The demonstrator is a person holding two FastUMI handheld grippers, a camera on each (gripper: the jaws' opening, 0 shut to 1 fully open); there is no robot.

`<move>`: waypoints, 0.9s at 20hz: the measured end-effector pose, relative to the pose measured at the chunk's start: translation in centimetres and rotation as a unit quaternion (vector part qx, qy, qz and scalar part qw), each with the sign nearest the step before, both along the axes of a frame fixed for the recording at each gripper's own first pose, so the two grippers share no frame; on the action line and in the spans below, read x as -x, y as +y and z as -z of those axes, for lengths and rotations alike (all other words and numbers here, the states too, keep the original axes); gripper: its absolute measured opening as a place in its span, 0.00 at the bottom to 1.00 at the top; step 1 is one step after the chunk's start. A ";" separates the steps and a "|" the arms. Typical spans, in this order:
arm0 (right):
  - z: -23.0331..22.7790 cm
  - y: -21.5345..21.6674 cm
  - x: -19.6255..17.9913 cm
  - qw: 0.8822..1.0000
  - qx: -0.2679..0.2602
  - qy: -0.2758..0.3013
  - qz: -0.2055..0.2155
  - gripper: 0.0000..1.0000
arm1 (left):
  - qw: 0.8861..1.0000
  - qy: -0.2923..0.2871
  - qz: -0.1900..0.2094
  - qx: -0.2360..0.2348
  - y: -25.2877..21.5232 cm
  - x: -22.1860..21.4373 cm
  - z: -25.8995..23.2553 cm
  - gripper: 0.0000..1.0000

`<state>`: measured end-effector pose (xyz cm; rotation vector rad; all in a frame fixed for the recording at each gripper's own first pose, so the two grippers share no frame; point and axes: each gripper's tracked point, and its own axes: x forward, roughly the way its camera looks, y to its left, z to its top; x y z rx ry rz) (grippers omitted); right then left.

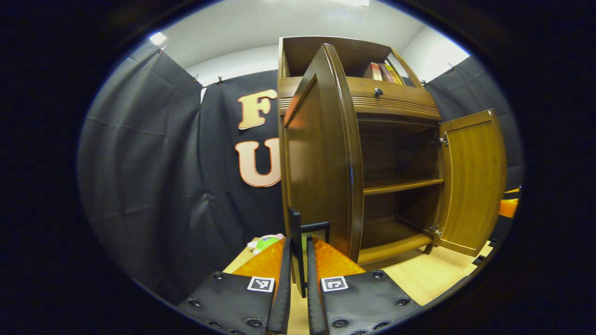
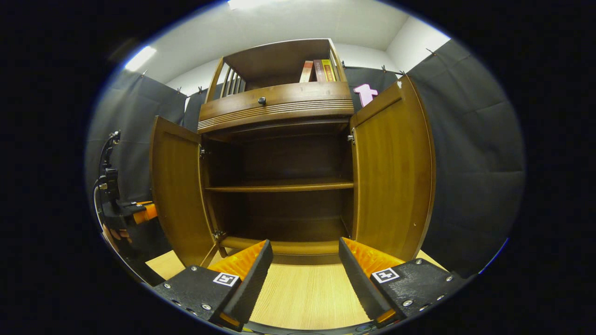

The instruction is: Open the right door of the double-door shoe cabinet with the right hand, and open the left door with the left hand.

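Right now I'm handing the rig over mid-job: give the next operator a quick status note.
Left gripper: shut on the left door's handle; left door swung wide open.
Right gripper: open, holding nothing, in front of the cabinet.
Right door: wide open, untouched.
Done: both doors open, shelves exposed.
Left: release the handle and draw the left gripper back.

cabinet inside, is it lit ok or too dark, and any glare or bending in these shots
Right gripper view: the cabinet interior sits in deep shadow, though the shelf edge reads clearly; a ceiling light flares top left. Left gripper view: the left door bows strongly from fisheye distortion and carries a warm sheen; the books stay sharp.
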<state>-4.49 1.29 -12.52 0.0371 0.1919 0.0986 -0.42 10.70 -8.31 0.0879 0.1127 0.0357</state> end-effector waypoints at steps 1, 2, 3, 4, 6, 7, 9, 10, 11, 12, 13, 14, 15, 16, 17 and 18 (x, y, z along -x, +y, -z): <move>0.1 0.5 0.1 1.000 0.001 -0.001 0.001 0.88 | 1.000 0.004 0.009 0.009 0.7 0.0 0.1 0.23; 0.1 1.0 0.0 1.000 -0.001 -0.001 0.001 0.88 | 1.000 0.008 0.015 0.017 0.9 -0.2 0.4 0.23; 0.1 1.7 0.0 1.000 -0.004 -0.002 -0.001 0.88 | 1.000 0.010 0.015 0.021 2.2 -0.3 0.6 0.22; -0.2 2.6 0.2 1.000 -0.005 -0.001 -0.002 0.88 | 1.000 0.010 0.016 0.022 3.3 -0.3 0.6 0.22; -0.1 3.3 0.3 1.000 -0.001 -0.002 -0.003 0.88 | 0.999 0.006 0.034 0.023 4.2 -0.2 0.6 0.23; -0.1 3.6 0.3 1.000 0.001 -0.002 -0.003 0.88 | 0.998 0.005 0.051 0.027 4.3 -0.3 0.6 0.23; 0.1 4.2 0.3 1.000 0.004 0.001 -0.004 0.88 | 0.997 0.003 0.073 0.032 4.7 -0.6 0.7 0.22; 0.2 4.4 0.3 1.000 0.004 0.001 -0.005 0.88 | 0.996 0.002 0.078 0.034 5.4 -0.8 0.6 0.23; 0.2 4.7 0.3 1.000 0.004 0.001 -0.005 0.88 | 0.996 0.002 0.082 0.032 6.0 -0.9 0.5 0.22; 0.2 4.9 0.2 1.000 0.005 0.000 -0.005 0.88 | 0.996 0.003 0.085 0.027 6.6 -1.0 0.5 0.22; 0.3 5.1 0.0 1.000 0.008 0.000 -0.005 0.88 | 0.996 0.001 0.089 0.026 7.1 -1.0 0.5 0.22; 0.4 5.3 -0.1 1.000 0.011 0.001 -0.006 0.88 | 0.995 0.001 0.093 0.030 7.6 -1.1 0.5 0.22; 0.4 5.6 -0.2 1.000 0.011 0.001 -0.008 0.88 | 0.995 -0.003 0.093 0.038 8.1 -1.1 0.4 0.22; 0.4 5.9 -0.2 1.000 0.010 0.000 -0.010 0.88 | 0.994 -0.004 0.095 0.044 8.4 -1.2 0.5 0.22; 0.4 6.2 -0.4 1.000 0.007 -0.001 -0.012 0.88 | 0.994 -0.004 0.099 0.045 8.4 -1.0 0.5 0.22; 0.5 6.3 -0.5 1.000 0.006 -0.001 -0.014 0.88 | 0.994 -0.004 0.101 0.043 8.4 -0.8 0.5 0.22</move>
